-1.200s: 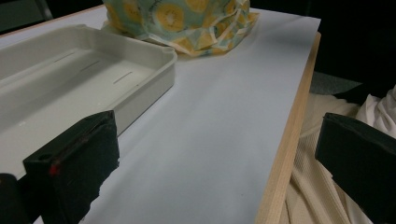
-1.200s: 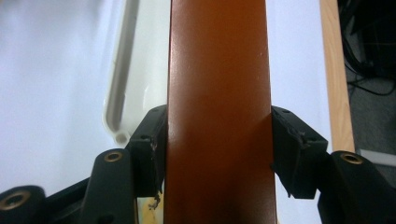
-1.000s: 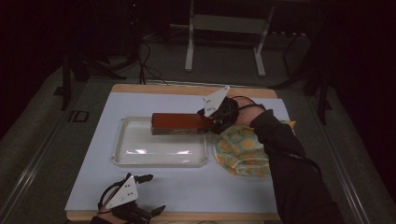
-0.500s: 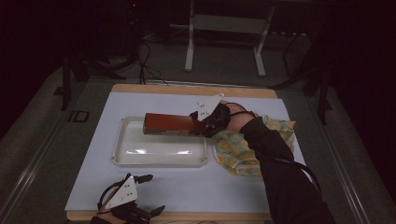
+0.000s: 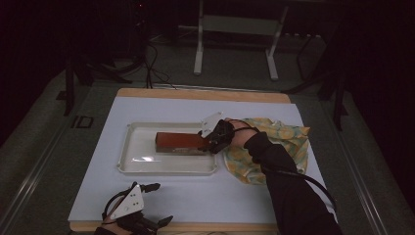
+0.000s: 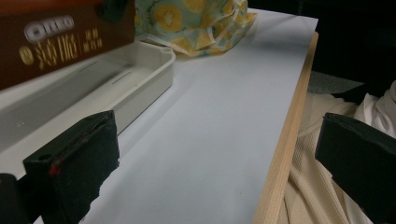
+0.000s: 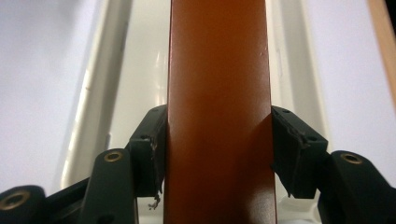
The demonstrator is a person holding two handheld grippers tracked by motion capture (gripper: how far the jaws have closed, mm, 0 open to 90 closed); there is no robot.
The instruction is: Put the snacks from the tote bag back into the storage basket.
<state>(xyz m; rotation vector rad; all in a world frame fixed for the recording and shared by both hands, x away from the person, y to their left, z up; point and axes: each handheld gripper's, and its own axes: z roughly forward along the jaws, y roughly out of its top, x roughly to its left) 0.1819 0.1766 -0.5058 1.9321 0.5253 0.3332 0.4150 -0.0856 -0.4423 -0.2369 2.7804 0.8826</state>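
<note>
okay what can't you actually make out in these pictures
- High view: whether the brown box touches the white tray floor; too small, and the right gripper covers its end.
- Left gripper view: the box label is cut off by the top edge.
- Right gripper view: the box hides the tray's middle.

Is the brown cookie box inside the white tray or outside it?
Inside: the brown cookie box sits within the white tray's rim, gripped by the right tongs.

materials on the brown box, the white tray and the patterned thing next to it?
Brown Oreo box: looks like printed cardboard, satin finish; flat faces, crisp edges, soft sheen in the right gripper view.
White tray: probably moulded plastic, glossy; rounded rim, bright glare on its floor.
Patterned cloth: soft fabric with a fruit-slice print, matte; folds and crumpled edges.
</note>
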